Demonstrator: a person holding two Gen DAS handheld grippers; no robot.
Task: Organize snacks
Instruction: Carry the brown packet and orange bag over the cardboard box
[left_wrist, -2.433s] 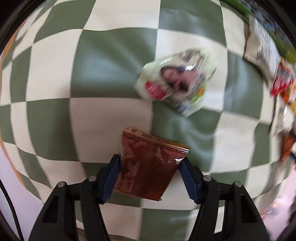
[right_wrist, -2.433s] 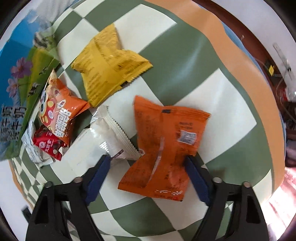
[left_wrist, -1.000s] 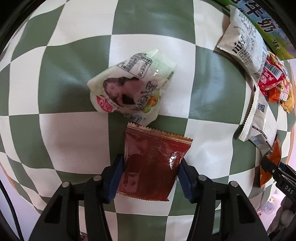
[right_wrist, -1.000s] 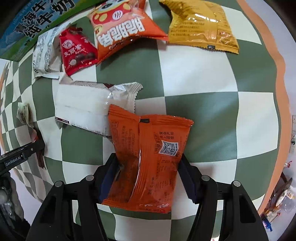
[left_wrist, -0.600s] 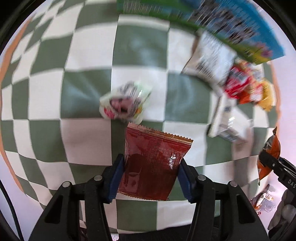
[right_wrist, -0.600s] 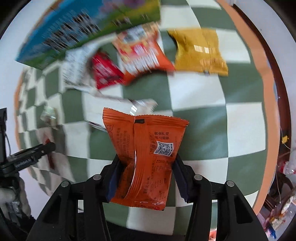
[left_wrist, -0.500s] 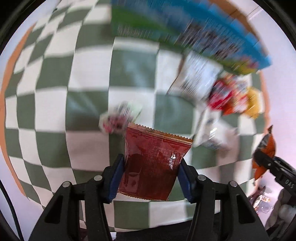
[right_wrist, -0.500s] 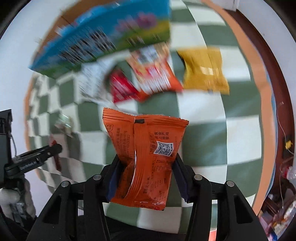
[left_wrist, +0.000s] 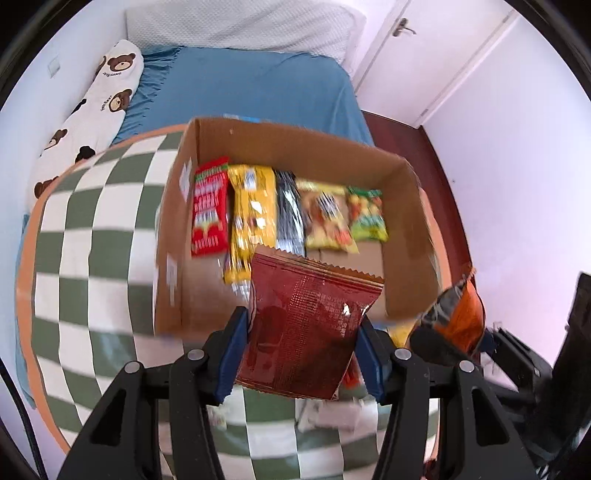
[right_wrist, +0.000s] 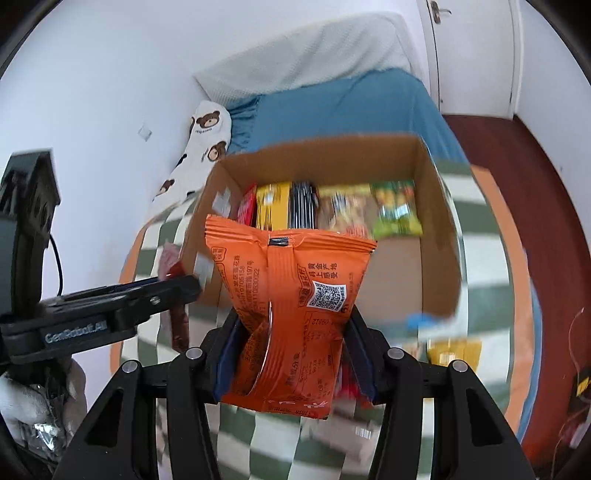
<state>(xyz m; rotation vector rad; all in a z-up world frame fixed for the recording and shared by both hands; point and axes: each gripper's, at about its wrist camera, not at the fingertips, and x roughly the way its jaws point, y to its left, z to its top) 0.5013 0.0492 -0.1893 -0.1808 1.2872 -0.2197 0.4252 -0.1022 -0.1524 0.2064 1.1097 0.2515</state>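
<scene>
The dark red packet (left_wrist: 306, 328) hides the box's (left_wrist: 177, 236) near wall and the lower end of the yellow bar (left_wrist: 251, 221). Motion blur smears the print on the packets inside. The orange packet (right_wrist: 291, 317) covers the box floor's near left part.

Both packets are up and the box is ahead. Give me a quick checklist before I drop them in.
1. Left hand-held gripper shut on dark red packet: ok.
2. Right hand-held gripper shut on orange packet: ok.
3. Cardboard box open on top: ok.
4. Bare box floor nearer than the snack row: ok.
5. Packets already above the opening: cannot tell.
</scene>
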